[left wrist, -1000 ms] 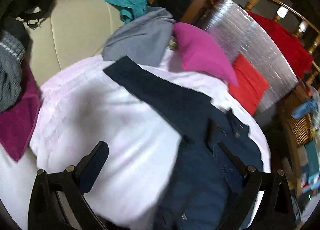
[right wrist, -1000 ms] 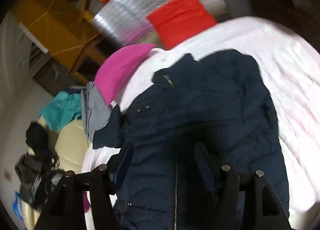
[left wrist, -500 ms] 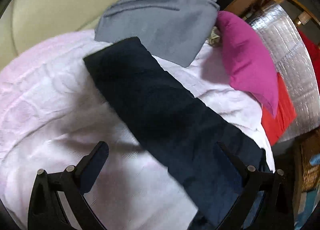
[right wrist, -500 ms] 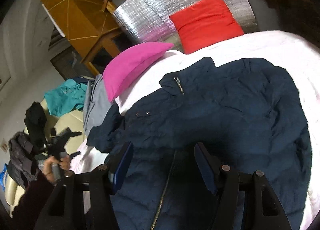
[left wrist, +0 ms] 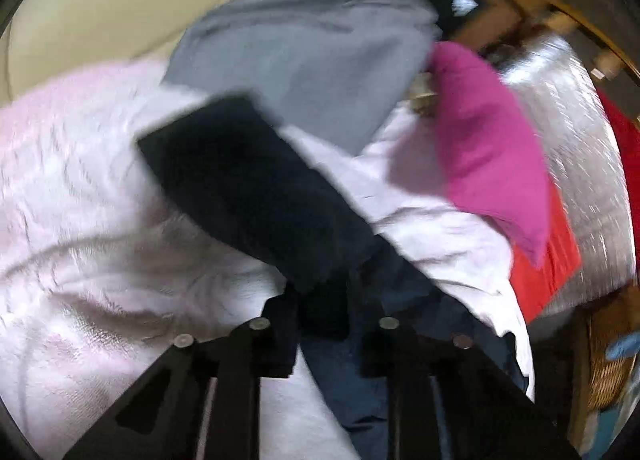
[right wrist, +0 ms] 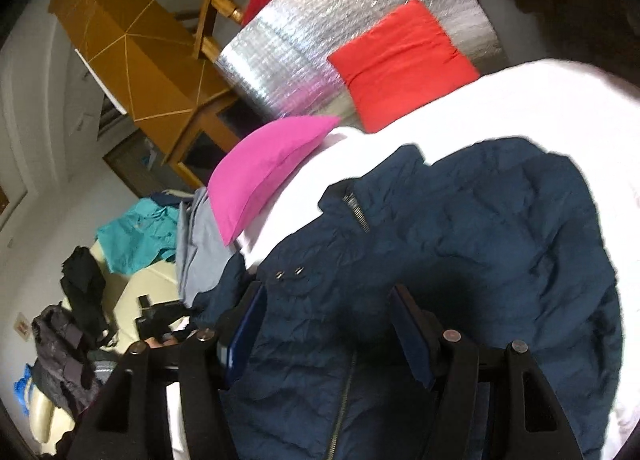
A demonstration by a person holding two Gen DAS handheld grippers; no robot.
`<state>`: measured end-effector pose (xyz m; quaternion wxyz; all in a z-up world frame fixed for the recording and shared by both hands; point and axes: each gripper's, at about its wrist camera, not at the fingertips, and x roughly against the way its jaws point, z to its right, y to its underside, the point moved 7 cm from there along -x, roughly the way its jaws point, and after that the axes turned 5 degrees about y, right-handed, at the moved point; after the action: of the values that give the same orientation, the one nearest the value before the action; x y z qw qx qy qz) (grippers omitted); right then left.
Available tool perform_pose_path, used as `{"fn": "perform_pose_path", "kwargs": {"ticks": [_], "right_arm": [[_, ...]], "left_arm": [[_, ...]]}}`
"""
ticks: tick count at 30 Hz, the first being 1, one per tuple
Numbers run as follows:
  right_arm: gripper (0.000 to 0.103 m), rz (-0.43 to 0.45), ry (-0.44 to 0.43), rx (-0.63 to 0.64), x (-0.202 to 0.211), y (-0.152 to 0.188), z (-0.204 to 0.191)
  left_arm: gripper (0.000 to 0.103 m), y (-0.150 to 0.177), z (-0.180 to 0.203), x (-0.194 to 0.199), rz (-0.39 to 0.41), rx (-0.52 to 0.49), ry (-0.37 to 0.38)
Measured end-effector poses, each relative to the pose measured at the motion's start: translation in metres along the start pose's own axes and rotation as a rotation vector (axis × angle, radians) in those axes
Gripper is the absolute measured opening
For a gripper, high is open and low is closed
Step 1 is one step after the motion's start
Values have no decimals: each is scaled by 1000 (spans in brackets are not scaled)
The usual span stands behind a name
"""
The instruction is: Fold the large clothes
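Now the left gripper (left wrist: 322, 312) is pinching the navy puffer jacket's (right wrist: 460, 244) sleeve (left wrist: 248, 179) near its shoulder on the pale bedspread (left wrist: 80, 187); the right gripper (right wrist: 328, 336) is hovering half-open over the soft, light, slippery chest.

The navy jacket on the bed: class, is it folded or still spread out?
Spread out. The navy jacket lies open across the white cover, its sleeve stretched sideways.

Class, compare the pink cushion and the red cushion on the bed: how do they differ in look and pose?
The pink cushion is magenta and overlaps the bed's white cover; the red cushion is scarlet and leans on the silver quilted panel. The pink one looks more pointed, the red squarer. Both are plain fabric.
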<state>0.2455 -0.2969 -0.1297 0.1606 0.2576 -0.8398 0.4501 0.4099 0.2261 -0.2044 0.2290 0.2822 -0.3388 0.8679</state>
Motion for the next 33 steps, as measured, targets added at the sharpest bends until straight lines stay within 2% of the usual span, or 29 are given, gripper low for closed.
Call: {"fn": "perform_pose_path", "kwargs": {"ticks": [4,7,11,15,18,20,21,22,24,26,28,31,33], "right_arm": [[67,34,0,-85,10,-12,19],[67,55,-5,-160,19,-21,34],[67,70,10,-219,28,-27,50],[67,85,2,-281,39,-32,66],[67,102,-2,-310,48,-36,76],[67,104,-2,-324,52,-38,81],[67,100,-3,-333,53,-38,84],[67,92,-7,-345,53,-38,87],[67,70,-12,-360,51,-36,89],[68,44,-12,-363,46,-33,89],[68,25,2,-352,41,-31,86],[68,1,8,-325,32,-26,77],[68,-11,25,-293,26,-22,69]], "left_arm": [[14,13,64,27,29,-174,43],[12,38,119,51,52,-315,111],[11,107,198,78,50,-542,200],[11,184,241,71,-43,-652,282],[11,231,247,48,-129,-659,284],[15,259,240,33,-203,-671,272],[21,272,231,26,-248,-671,253],[42,278,222,19,-291,-659,239],[63,288,205,19,-366,-613,240],[67,285,190,32,-390,-536,305],[82,271,180,45,-359,-483,341],[87,237,170,62,-290,-373,403],[90,221,167,60,-301,-297,419]]}}
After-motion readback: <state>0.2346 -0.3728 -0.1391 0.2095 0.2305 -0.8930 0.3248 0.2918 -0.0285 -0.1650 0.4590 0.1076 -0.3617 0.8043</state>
